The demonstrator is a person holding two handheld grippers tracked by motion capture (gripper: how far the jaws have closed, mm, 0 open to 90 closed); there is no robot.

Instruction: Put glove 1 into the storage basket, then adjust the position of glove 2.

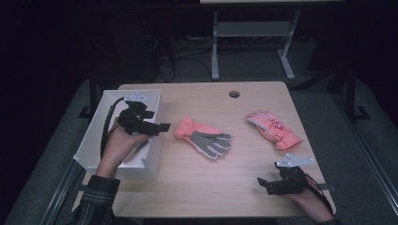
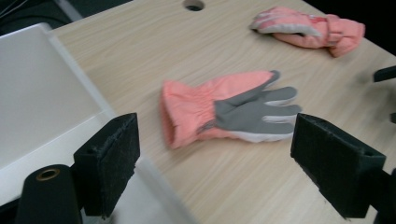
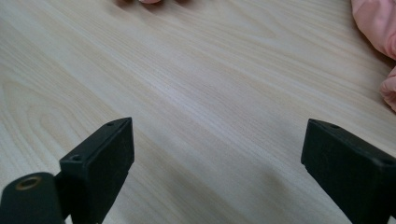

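Two pink gloves lie on the wooden table point(image 1: 197, 187). One glove point(image 1: 202, 137) point(image 2: 224, 109) lies palm up with a grey palm near the table's middle. The other glove point(image 1: 274, 130) point(image 2: 310, 29) point(image 3: 379, 35) lies to the right. My left gripper point(image 1: 159, 126) point(image 2: 219, 168) hovers open over the edge of the white bin point(image 1: 96, 136) point(image 2: 42, 98), its jaws pointing at the grey-palmed glove, nothing between them. My right gripper point(image 1: 263, 183) point(image 3: 219, 172) is open low over bare table near the front right, jaws empty.
A round cable hole point(image 1: 234, 94) point(image 2: 194, 5) sits at the table's far edge. A metal desk frame point(image 1: 248, 42) stands on the dark floor behind. Bare wood stretches between the gloves and the front edge.
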